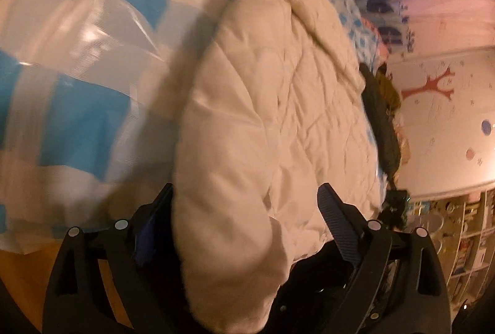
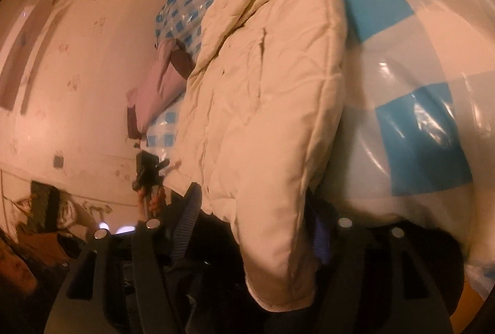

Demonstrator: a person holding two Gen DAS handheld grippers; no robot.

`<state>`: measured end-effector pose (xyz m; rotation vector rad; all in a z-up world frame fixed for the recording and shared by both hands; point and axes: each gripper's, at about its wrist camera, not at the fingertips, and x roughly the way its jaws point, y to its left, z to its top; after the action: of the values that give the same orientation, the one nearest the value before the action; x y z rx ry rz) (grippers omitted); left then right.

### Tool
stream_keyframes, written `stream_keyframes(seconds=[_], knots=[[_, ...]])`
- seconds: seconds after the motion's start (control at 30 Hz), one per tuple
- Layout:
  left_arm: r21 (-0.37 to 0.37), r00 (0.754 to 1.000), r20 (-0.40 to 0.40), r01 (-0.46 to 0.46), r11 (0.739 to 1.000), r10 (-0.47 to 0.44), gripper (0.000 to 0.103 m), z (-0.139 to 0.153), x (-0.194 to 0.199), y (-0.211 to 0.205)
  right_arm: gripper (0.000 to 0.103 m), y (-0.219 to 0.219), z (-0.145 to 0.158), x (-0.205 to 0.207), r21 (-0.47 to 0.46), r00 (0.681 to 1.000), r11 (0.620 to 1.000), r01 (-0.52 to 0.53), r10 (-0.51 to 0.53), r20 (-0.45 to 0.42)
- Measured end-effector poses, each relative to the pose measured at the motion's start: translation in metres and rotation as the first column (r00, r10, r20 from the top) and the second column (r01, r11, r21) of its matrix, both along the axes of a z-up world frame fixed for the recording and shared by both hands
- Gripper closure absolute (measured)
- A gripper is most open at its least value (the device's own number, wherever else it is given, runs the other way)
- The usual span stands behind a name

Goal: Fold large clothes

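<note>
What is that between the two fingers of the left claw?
A fold of the puffy cream jacket lies between the fingers of the left claw, which stand wide apart. The left wrist view shows it.

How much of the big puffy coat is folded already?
Done: the white coat lies on the blue checked cover, its long sides seemingly turned in. In hand: its near end sits between the left tongs and right tongs, both open. Left: probably folding it in half.

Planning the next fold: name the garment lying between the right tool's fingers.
The cream quilted jacket; the lilac garment with brown cuffs lies farther off, beside the wall.
</note>
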<state>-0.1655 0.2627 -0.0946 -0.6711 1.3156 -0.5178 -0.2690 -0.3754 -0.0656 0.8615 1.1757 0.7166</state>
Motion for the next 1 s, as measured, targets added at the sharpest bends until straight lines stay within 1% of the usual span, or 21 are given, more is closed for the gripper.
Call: stream_keyframes(seconds=[0.03, 0.07, 0.1, 0.13, 0.2, 0.27, 0.37, 0.4, 0.5, 0.57, 0.63, 0.67, 0.7, 0.73, 0.77, 0.8, 0.83, 0.87, 0.9, 0.97, 1.0], knots=[[0.005, 1.0, 0.01, 0.015, 1.0, -0.015, 0.025, 0.0, 0.0, -0.005, 0.075, 0.002, 0.002, -0.001, -0.018, 1.0, 1.0, -0.004, 0.004, 0.014], [0.003, 0.999, 0.019, 0.038, 0.999, -0.038, 0.051, 0.001, 0.0, -0.01, 0.079, 0.004, 0.004, -0.003, -0.025, 1.0, 1.0, 0.007, -0.007, 0.025], [-0.005, 0.997, 0.032, 0.071, 0.997, -0.071, 0.062, 0.004, -0.001, -0.017, 0.084, 0.005, 0.005, -0.004, -0.028, 0.999, 1.0, 0.014, -0.013, 0.031], [0.005, 0.996, 0.048, 0.075, 0.997, -0.075, 0.078, 0.007, -0.001, -0.02, 0.086, 0.008, 0.007, -0.007, -0.036, 0.999, 0.999, 0.017, -0.015, 0.045], [0.011, 0.991, 0.113, 0.072, 0.997, -0.073, 0.088, 0.022, -0.006, -0.026, 0.088, 0.012, 0.018, -0.012, -0.01, 0.995, 0.999, 0.044, -0.043, 0.084], [0.0, 0.985, 0.158, 0.067, 0.998, -0.066, 0.091, 0.043, -0.013, -0.028, 0.089, 0.012, 0.041, -0.017, 0.062, 0.981, 0.995, 0.077, -0.087, 0.175], [-0.014, 0.966, 0.249, 0.068, 0.998, -0.062, 0.093, 0.089, -0.02, -0.033, 0.089, 0.011, 0.079, -0.023, 0.116, 0.95, 0.988, 0.102, -0.131, 0.283], [-0.018, 0.954, 0.29, 0.078, 0.997, -0.07, 0.093, 0.108, -0.025, -0.036, 0.089, 0.01, 0.089, -0.026, 0.125, 0.942, 0.987, 0.105, -0.139, 0.306], [-0.034, 0.927, 0.363, 0.11, 0.993, -0.091, 0.093, 0.147, -0.049, -0.037, 0.089, 0.0, 0.117, -0.049, 0.183, 0.908, 0.977, 0.11, -0.174, 0.381], [-0.047, 0.92, 0.379, 0.127, 0.991, -0.1, 0.093, 0.158, -0.069, -0.03, 0.089, -0.013, 0.123, -0.073, 0.2, 0.893, 0.972, 0.124, -0.197, 0.405], [-0.043, 0.923, 0.363, 0.151, 0.988, -0.125, 0.093, 0.151, -0.093, -0.015, 0.089, -0.021, 0.114, -0.091, 0.212, 0.898, 0.968, 0.137, -0.212, 0.386], [-0.047, 0.932, 0.338, 0.153, 0.987, -0.128, 0.093, 0.14, -0.1, -0.008, 0.089, -0.022, 0.103, -0.1, 0.212, 0.908, 0.967, 0.145, -0.215, 0.359], [-0.064, 0.954, 0.277, 0.14, 0.988, -0.117, 0.093, 0.115, -0.108, 0.001, 0.089, -0.024, 0.09, -0.105, 0.211, 0.919, 0.965, 0.152, -0.217, 0.329], [-0.081, 0.97, 0.219, 0.127, 0.989, -0.107, 0.093, 0.091, -0.112, 0.007, 0.089, -0.026, 0.069, -0.112, 0.213, 0.934, 0.964, 0.16, -0.218, 0.283], [-0.091, 0.979, 0.18, 0.116, 0.989, -0.098, 0.093, 0.072, -0.117, 0.01, 0.089, -0.027, 0.048, -0.117, 0.217, 0.945, 0.962, 0.168, -0.219, 0.242], [-0.109, 0.99, 0.119, 0.09, 0.99, -0.077, 0.093, 0.044, -0.121, 0.016, 0.089, -0.028, 0.036, -0.121, 0.22, 0.952, 0.96, 0.172, -0.22, 0.215], [-0.127, 0.995, 0.085, 0.07, 0.989, -0.059, 0.093, 0.026, -0.123, 0.02, 0.089, -0.028, 0.019, -0.125, 0.229, 0.957, 0.957, 0.181, -0.225, 0.184], [-0.182, 0.997, 0.074, 0.046, 0.982, -0.033, 0.093, 0.015, -0.125, 0.025, 0.089, -0.026, 0.008, -0.126, 0.242, 0.958, 0.952, 0.189, -0.233, 0.166], [-0.226, 0.997, 0.073, 0.025, 0.974, -0.009, 0.093, 0.012, -0.127, 0.03, 0.089, -0.026, 0.004, -0.128, 0.255, 0.957, 0.948, 0.193, -0.239, 0.164], [-0.201, 0.994, 0.108, 0.04, 0.979, -0.018, 0.093, 0.022, -0.126, 0.028, 0.089, -0.03, 0.007, -0.127, 0.318, 0.944, 0.929, 0.191, -0.263, 0.2], [-0.207, 0.992, 0.126, 0.047, 0.977, -0.021, 0.093, 0.03, -0.125, 0.028, 0.089, -0.033, 0.014, -0.126, 0.334, 0.937, 0.925, 0.182, -0.266, 0.228]])
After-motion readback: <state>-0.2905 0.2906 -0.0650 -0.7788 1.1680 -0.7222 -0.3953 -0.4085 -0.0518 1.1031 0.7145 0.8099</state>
